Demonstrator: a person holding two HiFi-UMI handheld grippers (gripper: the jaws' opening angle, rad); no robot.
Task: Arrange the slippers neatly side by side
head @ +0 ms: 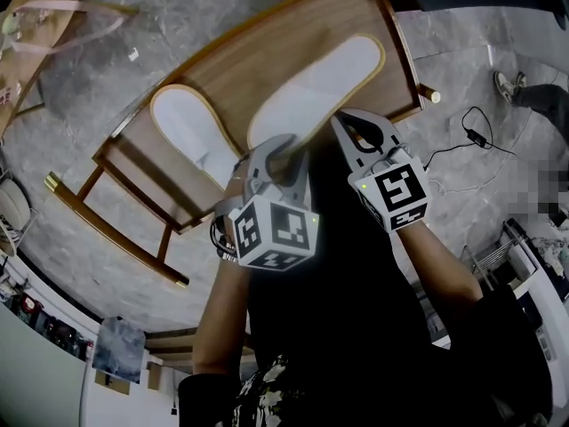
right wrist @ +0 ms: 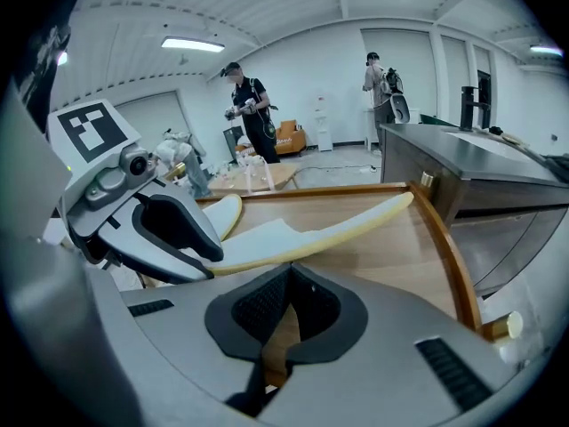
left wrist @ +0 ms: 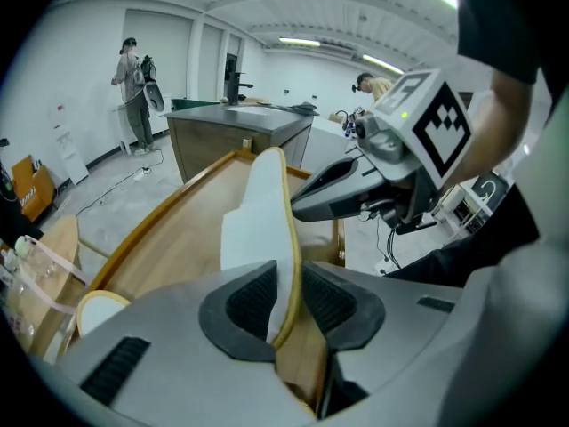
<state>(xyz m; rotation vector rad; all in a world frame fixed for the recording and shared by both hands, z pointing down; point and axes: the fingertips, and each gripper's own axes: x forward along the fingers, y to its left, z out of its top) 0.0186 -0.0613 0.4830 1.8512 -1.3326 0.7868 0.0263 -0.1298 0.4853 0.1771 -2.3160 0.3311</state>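
Hazard: my left tool (left wrist: 286, 296), spread loosely about the heel of the slipper (head: 316, 83) at the counter's (head: 267, 52) near edge, may drop it askew of its mate (head: 187, 127); right tool (right wrist: 288, 310) pressed together, empty.

Left slipper (head: 188, 130) and right slipper (head: 318, 83) are counted as two; wooden table (head: 253, 60) as one; left gripper (head: 281, 146), right gripper (head: 347, 124) as two.

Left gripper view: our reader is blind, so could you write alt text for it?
A white slipper stands on edge between the parted jaws of the left gripper, with a wooden table beneath. The right gripper hovers close beyond it.
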